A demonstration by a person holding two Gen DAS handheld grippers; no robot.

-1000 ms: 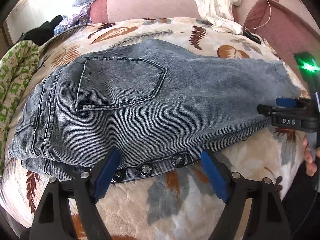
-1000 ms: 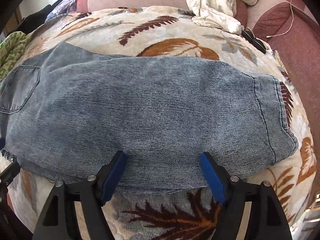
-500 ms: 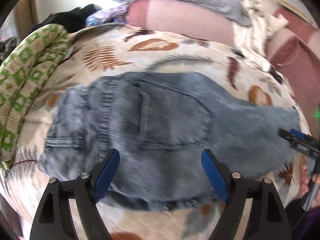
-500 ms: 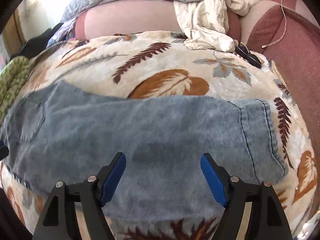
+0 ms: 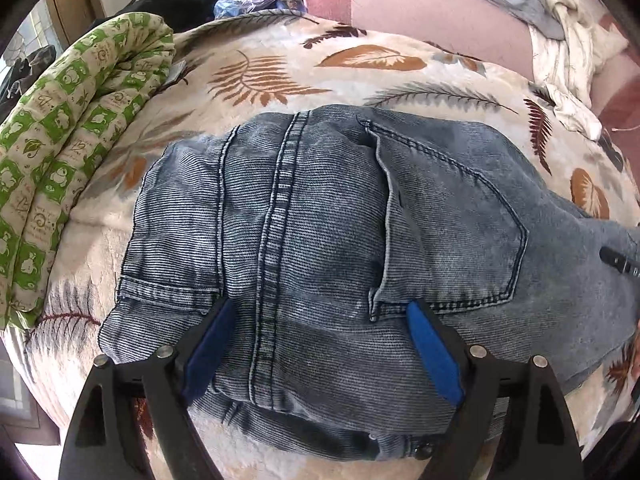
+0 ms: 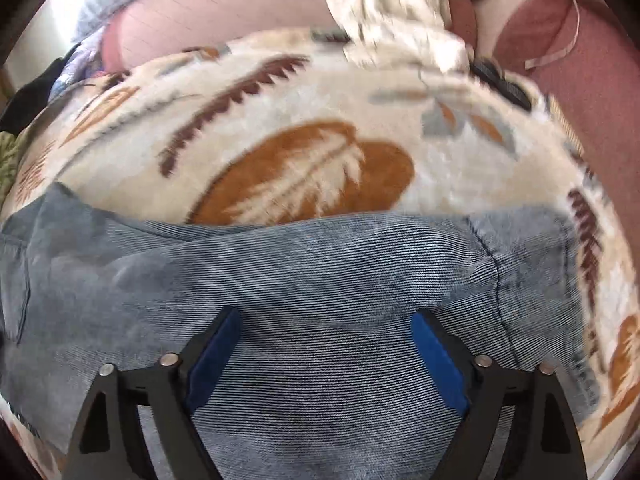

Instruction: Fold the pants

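Grey-blue denim pants (image 5: 340, 232) lie folded lengthwise on a leaf-print blanket (image 5: 280, 68), back pocket up, waistband to the left. My left gripper (image 5: 320, 320) is open and empty, its blue pads over the seat near the waistband. In the right wrist view the pants' leg (image 6: 320, 272) runs across with its hem (image 6: 532, 256) at the right. My right gripper (image 6: 324, 328) is open and empty over the leg. Its tip shows in the left wrist view (image 5: 620, 262) at the right edge.
A rolled green-and-cream quilt (image 5: 72, 152) lies left of the pants. Pink cushions (image 5: 420, 4), a grey cover and a crumpled white cloth (image 6: 392, 12) line the back. A small black object (image 6: 500, 84) sits at the blanket's far right. The bed edge is near me.
Both grippers moved forward from the near edge over the pants. The left view swung left toward the waistband. The right view moved closer to the leg. Both stayed open.
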